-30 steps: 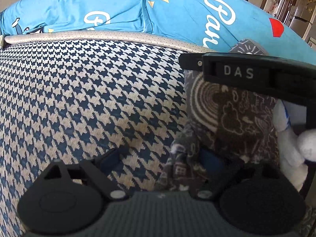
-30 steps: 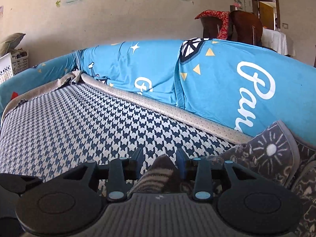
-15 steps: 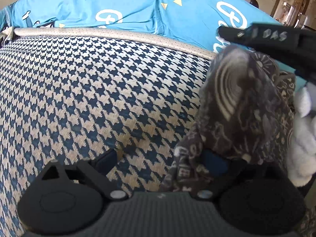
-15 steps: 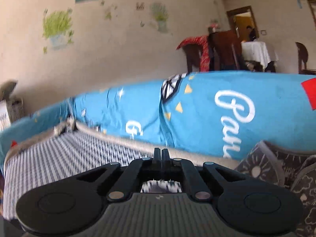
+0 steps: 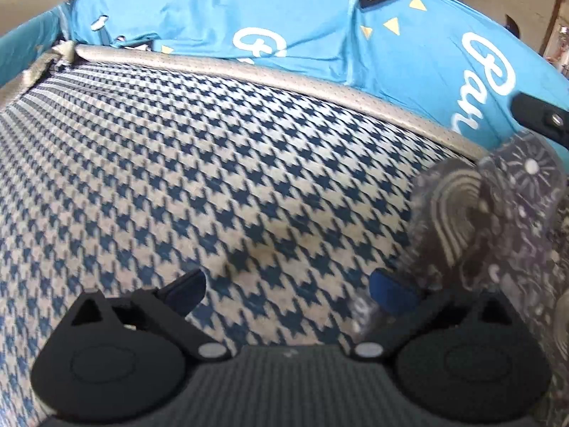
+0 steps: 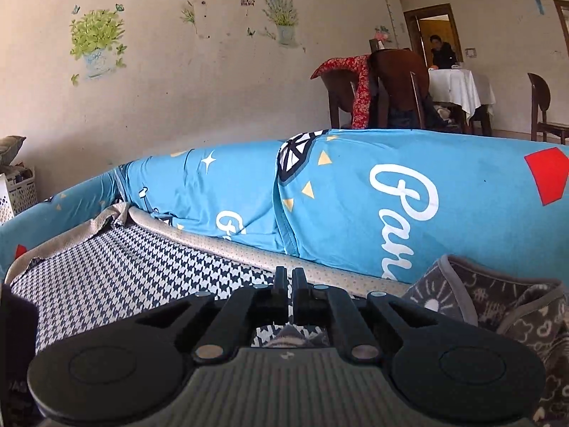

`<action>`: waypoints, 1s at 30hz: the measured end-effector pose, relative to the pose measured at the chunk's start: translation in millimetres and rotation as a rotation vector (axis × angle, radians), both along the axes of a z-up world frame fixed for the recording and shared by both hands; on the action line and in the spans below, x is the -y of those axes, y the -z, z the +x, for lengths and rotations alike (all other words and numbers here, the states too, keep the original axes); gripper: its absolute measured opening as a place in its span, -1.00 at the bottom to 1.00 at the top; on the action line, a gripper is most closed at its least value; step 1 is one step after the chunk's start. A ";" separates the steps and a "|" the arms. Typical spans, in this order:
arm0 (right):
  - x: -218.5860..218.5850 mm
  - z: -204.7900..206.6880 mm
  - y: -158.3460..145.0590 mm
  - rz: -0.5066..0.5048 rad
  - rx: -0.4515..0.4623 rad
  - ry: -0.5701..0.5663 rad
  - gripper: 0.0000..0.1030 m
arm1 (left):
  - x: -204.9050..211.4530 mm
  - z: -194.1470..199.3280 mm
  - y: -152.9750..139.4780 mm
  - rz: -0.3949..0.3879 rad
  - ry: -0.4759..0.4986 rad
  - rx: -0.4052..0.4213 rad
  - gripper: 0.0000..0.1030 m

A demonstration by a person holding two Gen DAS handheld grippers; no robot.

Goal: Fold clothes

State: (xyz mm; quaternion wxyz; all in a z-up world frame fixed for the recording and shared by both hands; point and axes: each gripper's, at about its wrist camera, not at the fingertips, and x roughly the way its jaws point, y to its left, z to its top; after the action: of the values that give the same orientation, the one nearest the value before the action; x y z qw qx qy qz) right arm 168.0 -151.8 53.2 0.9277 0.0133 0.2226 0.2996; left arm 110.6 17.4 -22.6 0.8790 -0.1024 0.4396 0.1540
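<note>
Two grippers over a houndstooth seat cushion (image 5: 199, 163), blue printed sofa back (image 6: 355, 192) behind it. Beyond: wall with plant stickers (image 6: 96, 42), chairs, a white-clothed table (image 6: 458, 89) with a person seated at it. Left gripper (image 5: 288, 284) jaws wide apart, nothing between them; right-side fingertip (image 5: 391, 290) touches blurred cloth edge. Right gripper (image 6: 290, 277) fingers almost closed; a bit of patterned cloth shows below them, grip itself hidden, cannot tell. Grey doodle-print garment (image 6: 498, 306) bunched at the cushion's right end, against the sofa back, rumpled, edging visible. No clear long axis.
</note>
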 end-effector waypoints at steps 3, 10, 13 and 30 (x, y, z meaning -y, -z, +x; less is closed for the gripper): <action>5.0 -3.1 4.2 -0.042 -0.045 -0.022 -0.88 | -18.0 0.0 2.7 -0.064 -0.088 -0.044 0.85; 18.1 -17.9 22.6 -0.063 -0.159 -0.057 -0.88 | -26.5 -0.7 -15.3 -0.140 -0.056 0.024 0.89; 15.1 -25.6 33.4 -0.081 -0.199 -0.070 -0.88 | -21.8 -2.8 -18.3 -0.155 -0.042 0.028 0.89; -9.9 -33.7 72.0 -0.069 -0.269 -0.101 -0.87 | 33.6 15.6 -17.3 -0.129 0.185 0.025 0.92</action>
State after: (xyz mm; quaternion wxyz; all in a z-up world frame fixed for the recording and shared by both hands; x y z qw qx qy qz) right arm 134.3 -141.9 -18.7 0.8732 0.0101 0.3554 0.3334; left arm 126.2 -16.2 -5.3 0.8864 -0.1198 0.4452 0.0420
